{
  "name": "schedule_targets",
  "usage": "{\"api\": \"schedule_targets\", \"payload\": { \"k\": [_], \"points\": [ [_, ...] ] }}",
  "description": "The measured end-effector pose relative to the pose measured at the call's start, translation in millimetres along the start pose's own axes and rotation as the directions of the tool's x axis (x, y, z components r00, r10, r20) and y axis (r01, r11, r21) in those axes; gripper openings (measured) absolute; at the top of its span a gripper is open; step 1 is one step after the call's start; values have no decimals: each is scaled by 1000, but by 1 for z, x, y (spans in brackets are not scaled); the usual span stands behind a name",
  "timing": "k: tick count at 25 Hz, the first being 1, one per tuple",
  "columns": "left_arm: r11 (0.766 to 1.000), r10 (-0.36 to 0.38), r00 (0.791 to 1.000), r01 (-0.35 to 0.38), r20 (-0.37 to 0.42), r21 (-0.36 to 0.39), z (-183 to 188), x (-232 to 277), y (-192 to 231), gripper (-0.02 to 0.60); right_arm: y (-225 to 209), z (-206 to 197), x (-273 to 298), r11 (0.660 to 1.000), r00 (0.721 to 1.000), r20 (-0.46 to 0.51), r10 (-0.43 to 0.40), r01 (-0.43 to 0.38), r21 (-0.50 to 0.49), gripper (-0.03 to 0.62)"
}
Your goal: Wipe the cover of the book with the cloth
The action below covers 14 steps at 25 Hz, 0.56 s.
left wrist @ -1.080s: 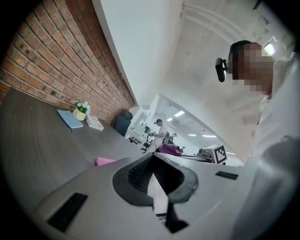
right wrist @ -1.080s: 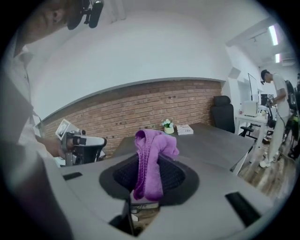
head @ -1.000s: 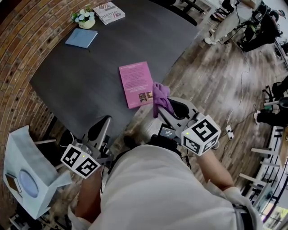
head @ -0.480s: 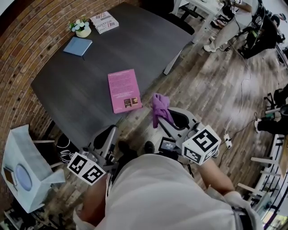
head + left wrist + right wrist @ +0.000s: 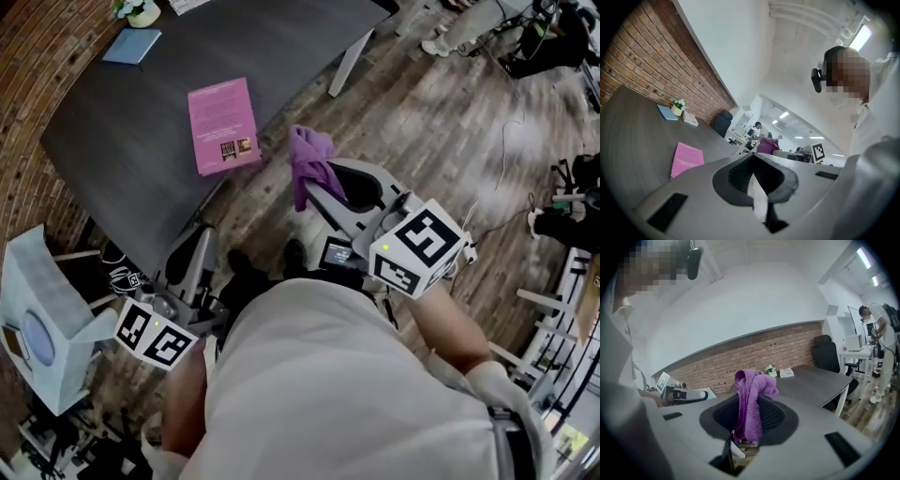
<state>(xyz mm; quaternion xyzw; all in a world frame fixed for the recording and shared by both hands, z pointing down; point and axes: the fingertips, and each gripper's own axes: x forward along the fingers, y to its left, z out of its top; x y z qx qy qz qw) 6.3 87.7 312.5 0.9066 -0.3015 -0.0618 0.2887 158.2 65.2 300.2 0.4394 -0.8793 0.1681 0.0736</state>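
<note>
Right hand-held gripper drawn back gripping cloth, book well apart

The cloth is purple terry, fuzzy and limp, just off the desk's edge. The desk top is dark grey wood grain, matt. On it, the book has a pink paper cover, smooth and dull. The right claw is smooth pale-grey plastic with black ribbed pads. Beside the desk, the floor is worn wood planks. Behind the desk, the brick wall is rough and red.
</note>
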Motion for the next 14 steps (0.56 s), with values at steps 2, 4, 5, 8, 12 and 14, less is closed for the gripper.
{"api": "schedule_targets", "payload": {
  "k": [2,4,5,8,12,14],
  "points": [
    [1000,-21,1000,21,-15,-1,-3,3,-3,8,0,1,-5,1000,1000,12,-17,17,10,107],
    [999,-43,999,43,-25,3,-2,9,-7,8,-1,2,-8,999,999,23,-32,31,19,106],
    [999,-52,998,52,-30,5,0,11,-8,8,-2,3,-9,999,999,27,-37,36,26,106],
    [997,-77,996,78,-46,13,5,11,-10,8,2,5,-8,998,998,35,-43,41,52,106],
    [997,-81,995,82,-65,10,9,1,0,17,18,8,3,998,999,44,-29,26,62,106],
    [997,-80,994,81,-75,3,11,-5,6,71,27,10,10,998,999,51,-15,11,69,106]
  ]
}}
